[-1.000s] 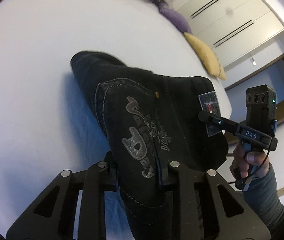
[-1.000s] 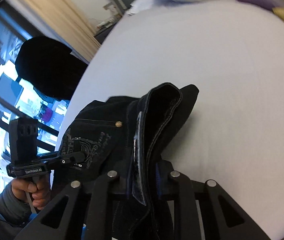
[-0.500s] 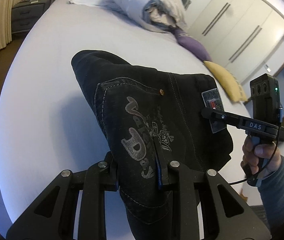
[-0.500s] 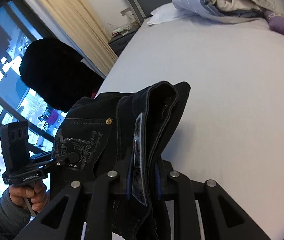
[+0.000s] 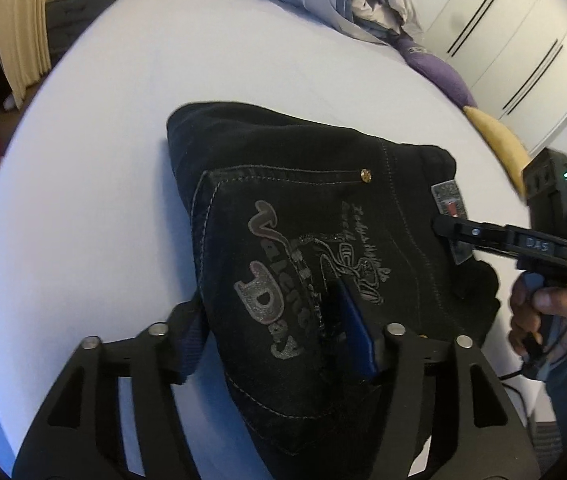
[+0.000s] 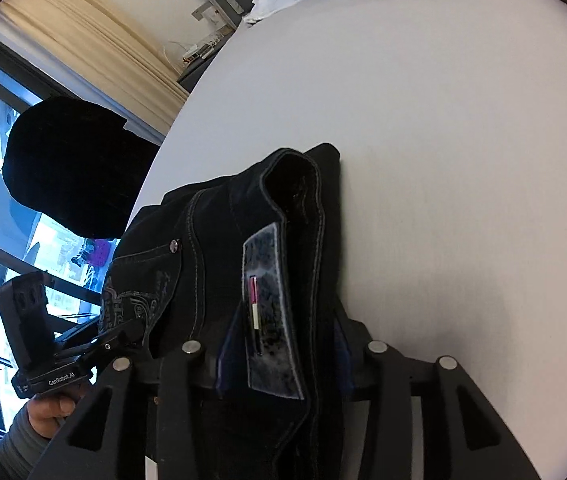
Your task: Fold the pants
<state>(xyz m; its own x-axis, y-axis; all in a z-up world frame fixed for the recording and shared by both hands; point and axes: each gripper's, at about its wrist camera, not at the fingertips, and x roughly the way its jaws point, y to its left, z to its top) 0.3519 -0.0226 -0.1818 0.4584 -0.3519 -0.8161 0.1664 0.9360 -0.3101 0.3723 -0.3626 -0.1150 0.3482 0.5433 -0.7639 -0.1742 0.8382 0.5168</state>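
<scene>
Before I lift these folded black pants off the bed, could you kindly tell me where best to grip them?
Probably the waistband beside the patch, approached from the near edge of the bed: there the pants stack into a thick, raised ridge that fingers can straddle.

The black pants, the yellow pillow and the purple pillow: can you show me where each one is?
black pants [image 5: 283, 208]: left wrist view, on the back pocket above the printed lettering.
yellow pillow [image 5: 499, 140]: left wrist view, on its middle, near the bed's right edge.
purple pillow [image 5: 439, 70]: left wrist view, on its rounded top.
</scene>
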